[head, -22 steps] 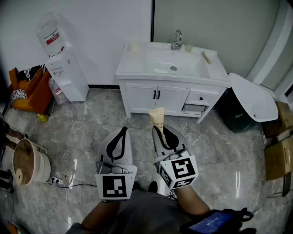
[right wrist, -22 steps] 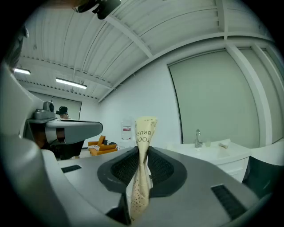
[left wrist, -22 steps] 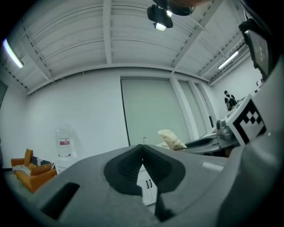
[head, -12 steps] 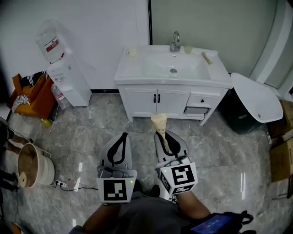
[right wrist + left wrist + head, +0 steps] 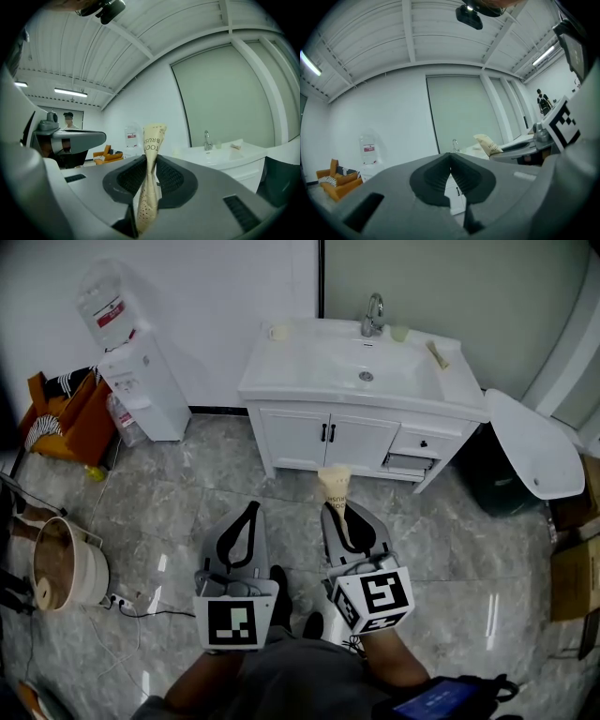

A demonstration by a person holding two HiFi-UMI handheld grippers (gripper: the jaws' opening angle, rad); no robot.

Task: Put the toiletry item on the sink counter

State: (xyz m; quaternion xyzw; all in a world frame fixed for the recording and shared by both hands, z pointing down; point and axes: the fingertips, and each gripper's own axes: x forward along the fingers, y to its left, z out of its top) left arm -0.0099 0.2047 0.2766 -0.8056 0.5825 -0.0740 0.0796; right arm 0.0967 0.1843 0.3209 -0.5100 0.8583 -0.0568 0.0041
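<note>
Lettering "TOO… BRUS" shows on the cream packet pinched by the right tongs; left tongs closed, empty; sink bench ahead.

The packet's lower end vanishes between the right tongs' jaws. The pale thing beside the faucet on the desk is too small to name.

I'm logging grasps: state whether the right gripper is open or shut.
Shut on the toothbrush packet: the right gripper has its fingers pressed against both sides, with the packet sticking up between them.
</note>
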